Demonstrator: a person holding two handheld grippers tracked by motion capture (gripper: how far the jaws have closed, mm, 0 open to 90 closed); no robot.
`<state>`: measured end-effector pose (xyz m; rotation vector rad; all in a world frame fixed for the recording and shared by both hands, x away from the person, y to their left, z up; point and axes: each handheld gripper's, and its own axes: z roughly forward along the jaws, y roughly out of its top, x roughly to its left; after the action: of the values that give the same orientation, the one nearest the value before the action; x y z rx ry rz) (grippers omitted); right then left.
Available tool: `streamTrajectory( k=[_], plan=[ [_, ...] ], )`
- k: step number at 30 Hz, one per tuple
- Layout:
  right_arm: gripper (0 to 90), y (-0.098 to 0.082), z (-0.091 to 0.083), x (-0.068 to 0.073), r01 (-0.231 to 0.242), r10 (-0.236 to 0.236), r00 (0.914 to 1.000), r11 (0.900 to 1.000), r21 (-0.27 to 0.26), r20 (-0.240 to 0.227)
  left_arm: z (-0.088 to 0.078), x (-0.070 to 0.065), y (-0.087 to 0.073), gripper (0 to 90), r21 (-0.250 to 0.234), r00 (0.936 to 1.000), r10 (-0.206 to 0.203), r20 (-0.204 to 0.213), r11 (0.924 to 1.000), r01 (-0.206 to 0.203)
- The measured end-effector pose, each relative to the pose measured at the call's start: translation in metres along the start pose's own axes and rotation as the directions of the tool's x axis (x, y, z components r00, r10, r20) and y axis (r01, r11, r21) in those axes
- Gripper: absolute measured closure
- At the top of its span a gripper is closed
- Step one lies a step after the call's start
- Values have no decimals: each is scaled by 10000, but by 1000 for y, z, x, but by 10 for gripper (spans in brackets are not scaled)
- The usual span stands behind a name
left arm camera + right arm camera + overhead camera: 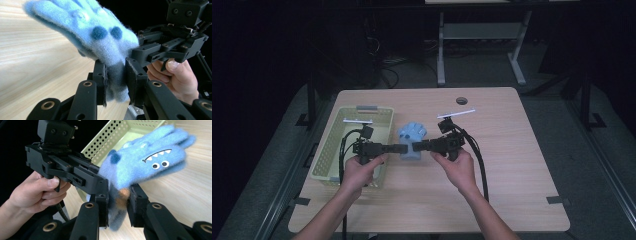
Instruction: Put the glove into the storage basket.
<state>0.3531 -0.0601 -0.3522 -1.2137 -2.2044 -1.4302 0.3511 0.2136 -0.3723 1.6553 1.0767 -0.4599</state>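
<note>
A blue glove is pinched at its cuff from both sides above a wooden table, the left gripper closed on it from nine o'clock and the right gripper from three o'clock. A pale green perforated basket is seen just beside the glove at nine o'clock, partly covered by the left hand. The glove's cuff is largely hidden between the black jaws; an orange patch, perhaps part of the cuff, is hard to make out in the right gripper view.
</note>
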Motion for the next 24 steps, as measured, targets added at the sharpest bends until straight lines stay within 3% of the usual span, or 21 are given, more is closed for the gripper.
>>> streamTrajectory(
  k=[8, 14, 24],
  plan=[
    [729, 11, 18, 8, 253, -254, 9996, 9997, -57, -155, -20, 9, 4, 719, -156, 10000, -85, -9, 9998, 85],
    [731, 17, 34, 13, 66, -68, 9990, 10000, -27, -447, -35, 15, 6, 724, -48, 9999, 74, -152, 10000, -75],
    [731, 25, 58, 20, 218, -205, 9972, 9996, 174, -716, -59, 26, 3, 730, -162, 9993, 18, -376, 9999, -24]
  ],
)
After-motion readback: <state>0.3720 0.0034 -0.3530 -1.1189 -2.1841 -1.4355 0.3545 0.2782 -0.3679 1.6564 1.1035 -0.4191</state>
